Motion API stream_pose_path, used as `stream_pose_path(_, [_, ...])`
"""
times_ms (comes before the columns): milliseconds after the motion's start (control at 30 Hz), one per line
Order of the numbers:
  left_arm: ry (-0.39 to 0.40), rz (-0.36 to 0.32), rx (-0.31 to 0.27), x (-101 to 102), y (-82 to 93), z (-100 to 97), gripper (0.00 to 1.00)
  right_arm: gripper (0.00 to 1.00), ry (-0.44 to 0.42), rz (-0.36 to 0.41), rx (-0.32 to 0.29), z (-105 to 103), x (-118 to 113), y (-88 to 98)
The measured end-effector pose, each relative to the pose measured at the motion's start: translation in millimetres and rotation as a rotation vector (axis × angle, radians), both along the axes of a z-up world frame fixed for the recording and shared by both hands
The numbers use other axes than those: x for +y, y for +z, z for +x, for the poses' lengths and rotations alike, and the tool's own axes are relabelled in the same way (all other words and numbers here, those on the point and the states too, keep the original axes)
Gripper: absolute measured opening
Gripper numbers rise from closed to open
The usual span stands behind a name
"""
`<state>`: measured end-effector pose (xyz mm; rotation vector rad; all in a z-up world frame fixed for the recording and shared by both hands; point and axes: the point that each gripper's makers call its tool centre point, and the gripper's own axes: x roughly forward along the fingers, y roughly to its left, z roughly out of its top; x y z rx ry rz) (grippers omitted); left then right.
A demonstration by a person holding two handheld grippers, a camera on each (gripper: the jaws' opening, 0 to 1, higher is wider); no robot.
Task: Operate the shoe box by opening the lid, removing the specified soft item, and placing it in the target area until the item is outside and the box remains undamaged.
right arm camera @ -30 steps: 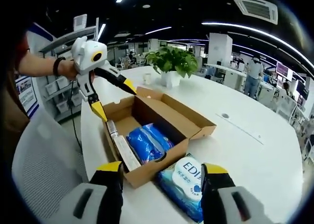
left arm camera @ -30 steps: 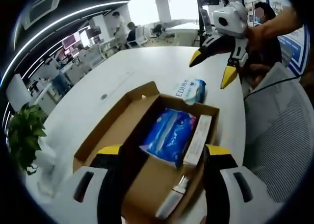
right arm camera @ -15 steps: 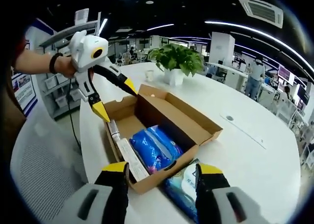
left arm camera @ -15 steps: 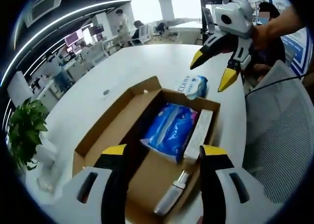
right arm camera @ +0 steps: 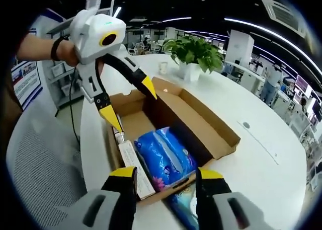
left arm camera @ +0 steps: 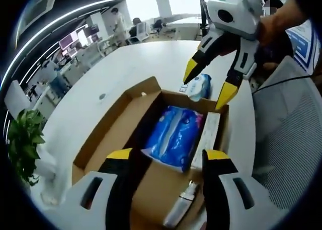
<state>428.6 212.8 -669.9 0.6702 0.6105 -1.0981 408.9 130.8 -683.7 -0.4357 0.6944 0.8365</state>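
Shoe box, a brown cardboard one, is sitting open on the white table with its lid folded back flat, and the blue soft pack I am after is lying inside it, between the lid-side wall and a long white carton.

I am holding the left gripper over the near end of the box with its jaws spread wide and gripping nothing. The right gripper is likewise spread and empty, coming over the opposite end.

My judgement is that the step in hand is the reach for the blue pack. To do it well, I am thinking one gripper should drop straight down over the pack's middle, straddling it clear of the carton, and pinch only the soft wrapping, while the other steadies a wall lightly so the cardboard is not bent or dragged.

In the left gripper view I am seeing a second pack with printed lettering, lying on the table just beyond the box's far wall, and a small tube in the box's near end. In the right gripper view I am seeing a potted plant past the box.
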Motion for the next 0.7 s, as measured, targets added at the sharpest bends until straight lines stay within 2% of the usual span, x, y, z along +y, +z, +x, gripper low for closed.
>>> stream_pose_path(167, [-0.014,0.015,0.008,-5.9,-9.8,12.5,0.56,0.46,0.040,-0.045,0.008,10.2,5.9,-7.3])
stream_pose_path(367, [-0.043,0.038,0.029,-12.5,-20.4,17.2,0.58,0.50,0.092,-0.095,0.026,18.2,11.9,-15.2])
stream_pose_path(533, [-0.107,0.083,-0.002,-13.8,-31.8,20.0,0.62,0.53,0.152,-0.158,0.041,23.8,12.7,-27.0])
stream_pose_path(700, [-0.134,0.083,0.013,-19.7,-37.3,23.2,0.62,0.58,0.210,-0.194,0.068,28.5,16.2,-36.7])
